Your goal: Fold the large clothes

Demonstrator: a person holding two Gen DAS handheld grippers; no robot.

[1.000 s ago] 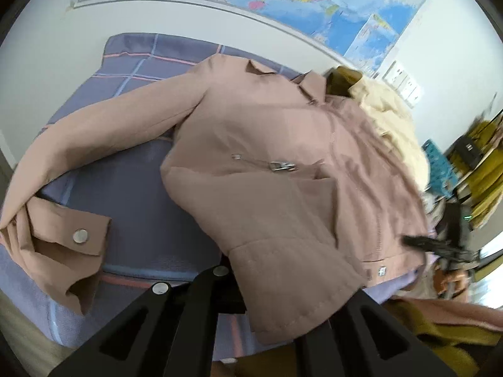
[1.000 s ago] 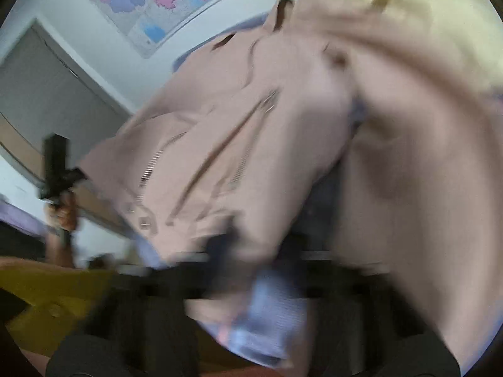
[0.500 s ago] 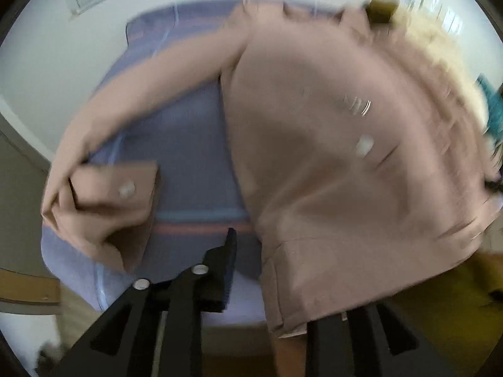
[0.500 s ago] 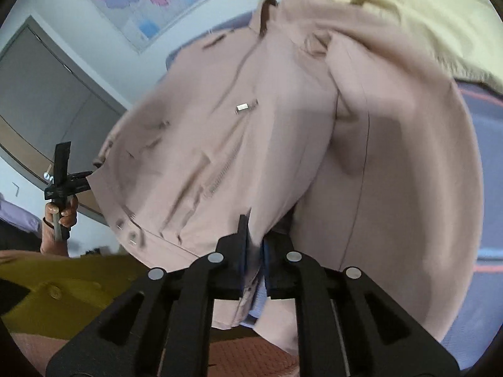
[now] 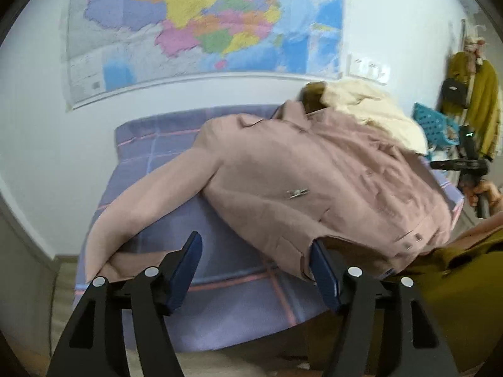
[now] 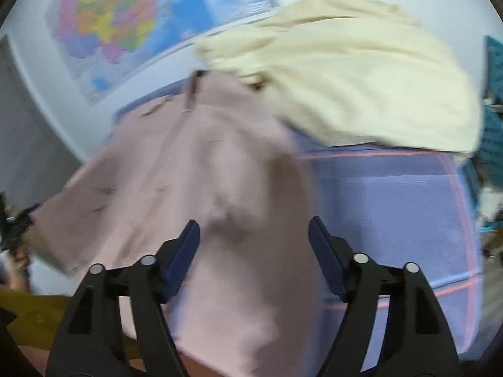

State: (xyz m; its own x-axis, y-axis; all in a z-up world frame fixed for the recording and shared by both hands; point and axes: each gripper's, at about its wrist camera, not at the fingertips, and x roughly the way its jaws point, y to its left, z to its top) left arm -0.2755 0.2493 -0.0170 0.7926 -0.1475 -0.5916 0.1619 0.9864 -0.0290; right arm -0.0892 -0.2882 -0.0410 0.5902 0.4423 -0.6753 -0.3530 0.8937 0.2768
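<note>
Purple checked bedspread (image 5: 226, 301) under rumpled pink jacket (image 5: 314, 182); both grippers' jaws opening, nothing gripped.

Even, soft light on both views, no hard shadows, only a dim patch under the jacket (image 5: 314, 182) hem. Left view fairly sharp; the map (image 5: 204, 22) is slightly smeared. Right view is blurred all over, the jacket and the cream garment (image 6: 361, 78) turned to soft streaks. Fisheye bends the wall lines, and the corners go black in both.
</note>
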